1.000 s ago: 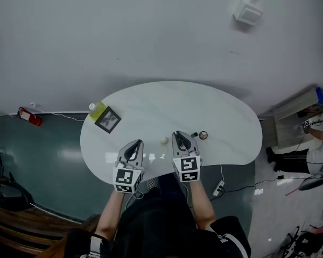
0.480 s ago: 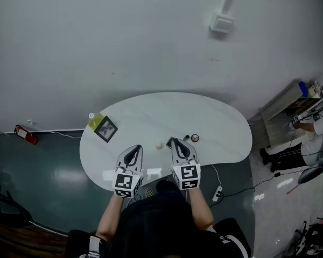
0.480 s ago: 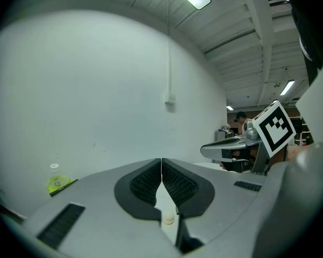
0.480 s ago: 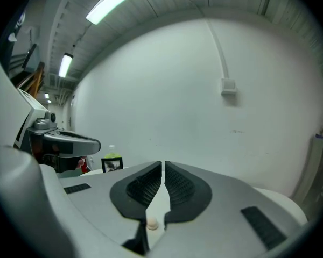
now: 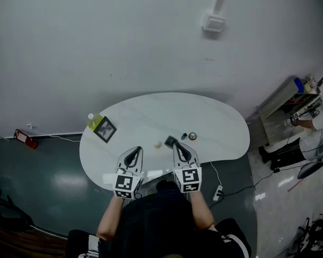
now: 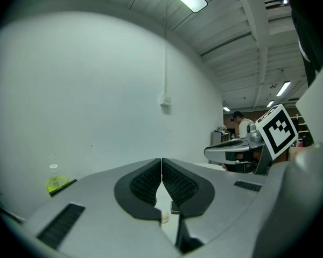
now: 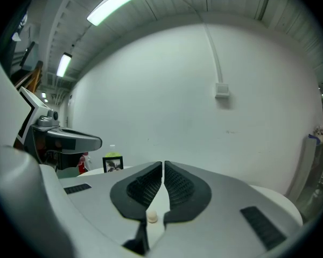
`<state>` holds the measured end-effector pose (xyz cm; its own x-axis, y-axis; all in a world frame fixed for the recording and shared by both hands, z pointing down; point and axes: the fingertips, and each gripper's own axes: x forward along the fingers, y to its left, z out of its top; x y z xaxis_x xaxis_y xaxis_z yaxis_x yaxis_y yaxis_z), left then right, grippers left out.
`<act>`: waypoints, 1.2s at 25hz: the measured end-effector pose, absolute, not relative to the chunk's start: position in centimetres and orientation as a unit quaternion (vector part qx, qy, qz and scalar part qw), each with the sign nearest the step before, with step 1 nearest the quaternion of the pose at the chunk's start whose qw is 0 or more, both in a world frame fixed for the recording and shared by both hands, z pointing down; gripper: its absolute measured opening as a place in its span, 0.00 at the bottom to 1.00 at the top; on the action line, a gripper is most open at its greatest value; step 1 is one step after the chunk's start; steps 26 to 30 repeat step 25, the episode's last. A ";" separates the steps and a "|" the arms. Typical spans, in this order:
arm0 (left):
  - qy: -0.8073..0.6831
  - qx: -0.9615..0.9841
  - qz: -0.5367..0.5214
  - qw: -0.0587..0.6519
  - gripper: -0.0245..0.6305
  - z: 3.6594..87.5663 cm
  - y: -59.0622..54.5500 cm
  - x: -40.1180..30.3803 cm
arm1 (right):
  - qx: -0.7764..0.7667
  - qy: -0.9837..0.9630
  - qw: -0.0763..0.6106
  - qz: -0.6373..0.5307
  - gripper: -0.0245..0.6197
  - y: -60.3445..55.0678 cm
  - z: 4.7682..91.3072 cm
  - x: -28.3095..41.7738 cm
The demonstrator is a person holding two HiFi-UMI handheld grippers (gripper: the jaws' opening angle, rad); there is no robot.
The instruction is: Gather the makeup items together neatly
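White table (image 5: 167, 112), far half bare, makeup items (image 5: 170, 141) near front edge; left tongs (image 5: 134, 150), right tongs (image 5: 179, 145) closed, empty

Your head view's pretty dim and murky, with glare patches on the glossy table (image 5: 151, 109) and floor (image 5: 48, 163). Both gripper views are brighter, lit by ceiling tube lights (image 7: 130, 0), heavy fisheye, black corners.
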<state>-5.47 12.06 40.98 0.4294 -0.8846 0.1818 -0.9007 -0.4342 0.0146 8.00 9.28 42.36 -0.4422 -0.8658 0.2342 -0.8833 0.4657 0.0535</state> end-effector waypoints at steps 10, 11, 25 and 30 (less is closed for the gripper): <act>-0.532 0.842 0.074 0.056 0.07 40.9 12.0 -5.5 | 0.514 -0.850 0.108 0.034 0.10 9.1 41.7 8.1; -0.532 0.841 0.074 0.056 0.07 40.9 12.0 -5.5 | 0.514 -0.850 0.109 0.035 0.10 9.1 41.7 8.2; -0.535 0.840 0.074 0.057 0.07 40.9 12.5 -5.4 | 0.510 -0.852 0.111 0.040 0.10 9.6 42.0 8.4; -0.535 0.840 0.074 0.057 0.07 40.9 12.5 -5.4 | 0.510 -0.852 0.111 0.040 0.10 9.6 42.0 8.4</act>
